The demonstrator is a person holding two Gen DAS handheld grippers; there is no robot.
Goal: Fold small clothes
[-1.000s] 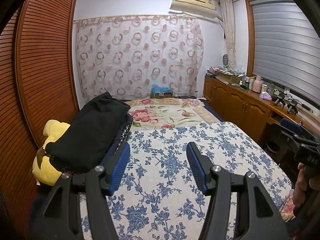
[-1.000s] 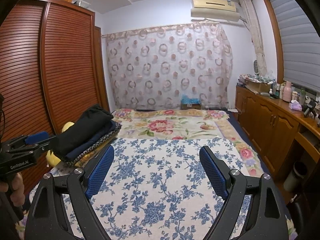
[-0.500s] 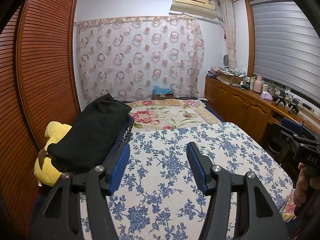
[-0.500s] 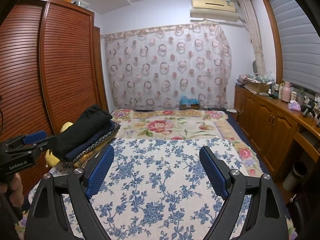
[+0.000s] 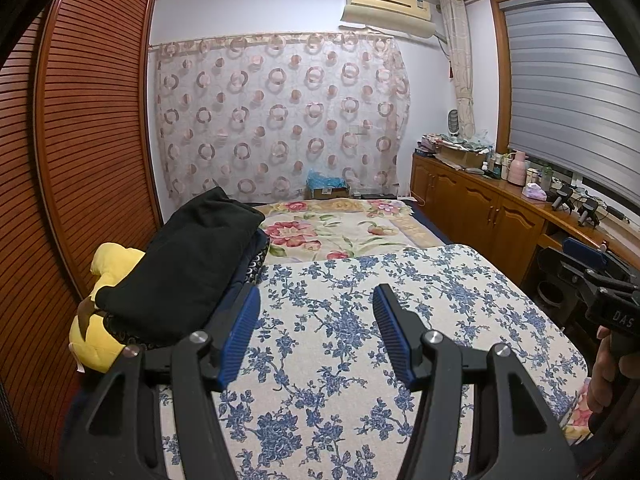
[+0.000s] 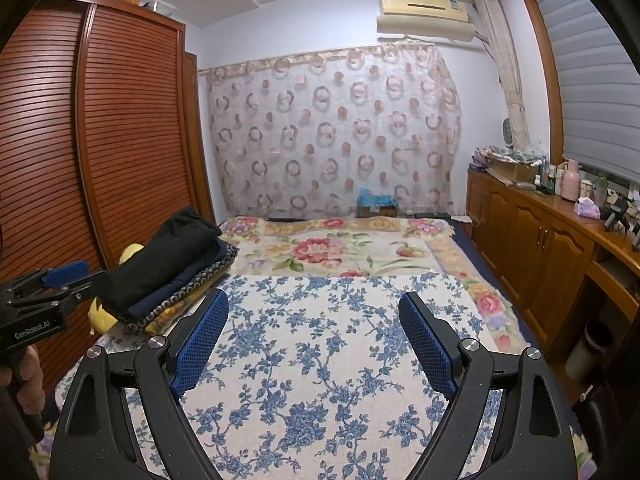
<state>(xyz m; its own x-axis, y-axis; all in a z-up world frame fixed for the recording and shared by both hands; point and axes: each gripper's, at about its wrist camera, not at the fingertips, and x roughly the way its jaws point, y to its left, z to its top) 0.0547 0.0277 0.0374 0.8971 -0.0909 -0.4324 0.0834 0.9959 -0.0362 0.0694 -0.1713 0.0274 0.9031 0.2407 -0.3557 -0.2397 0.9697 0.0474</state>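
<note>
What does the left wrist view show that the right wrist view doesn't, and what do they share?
Only the left wrist view: the right gripper at its right edge, held in a hand, and the left gripper up close, jaws open with nothing between them.

Only the right wrist view: the left gripper at its left edge, the right gripper up close and open wider, also holding nothing, and the wardrobe top.

Both: the blue-flowered cloth, the stack of folded clothes over a yellow plush toy, the curtain and the wooden cabinets.

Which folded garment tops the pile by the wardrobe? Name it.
The black garment is on top. The navy garment lies under it, and a dark patterned one with pale ring shapes sits lower, near the bottom of the pile.
</note>
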